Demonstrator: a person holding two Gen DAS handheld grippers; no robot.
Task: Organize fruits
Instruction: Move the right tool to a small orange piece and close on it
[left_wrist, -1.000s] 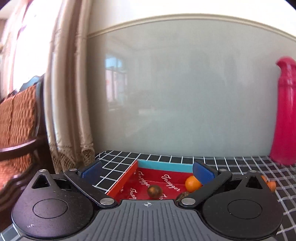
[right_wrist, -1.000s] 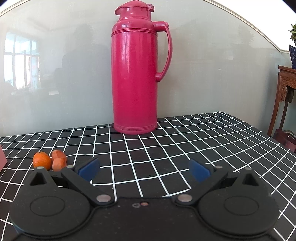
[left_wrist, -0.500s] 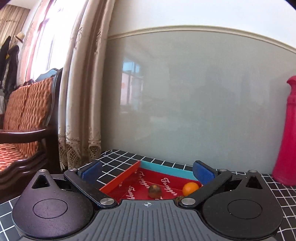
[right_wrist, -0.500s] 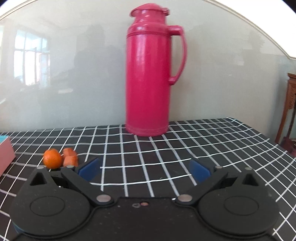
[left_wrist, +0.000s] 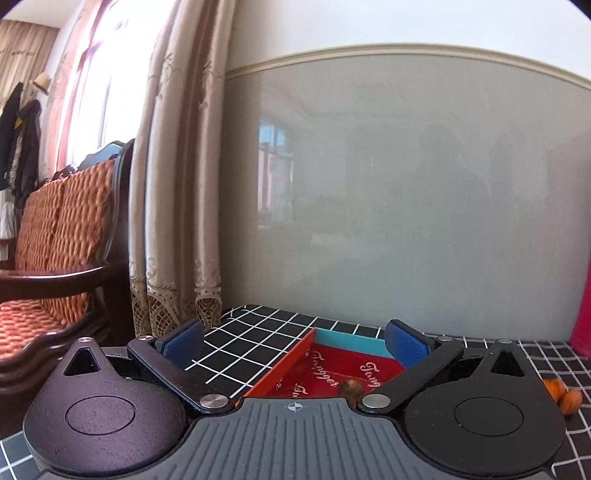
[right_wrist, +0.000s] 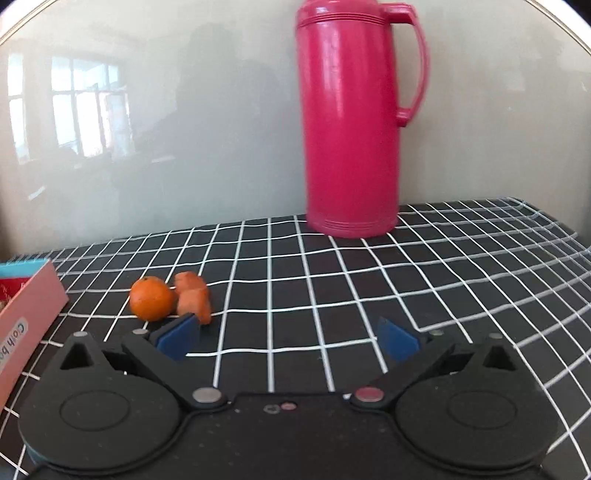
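**Orange fruit loose on the grid cloth, box waiting at left**

Orange, round, glossy skin: the small citrus (right_wrist: 151, 298) sits on the black checked tablecloth (right_wrist: 332, 280), touching a pair of reddish-orange oblong fruits (right_wrist: 192, 297) just to its right. I judge all three light. The citrus looks firm but will roll if nudged; I would take it across its widest middle, pads level, squeezing gently. The oblong ones look softer and wrinkled, best pinched across the short axis.

Right gripper (right_wrist: 288, 338) hangs low over the cloth, fingers spread wide, nothing between them; its left pad is just near of the oblong fruits.

Left gripper (left_wrist: 293, 341) also spread and empty, pointed at the red box (left_wrist: 295, 363). One brownish fruit (left_wrist: 351, 387) lies inside, partly hidden by the linkage. The loose fruits show at that view's right edge, near the box.

Pink thermos (right_wrist: 354, 118) stands far right, well apart.
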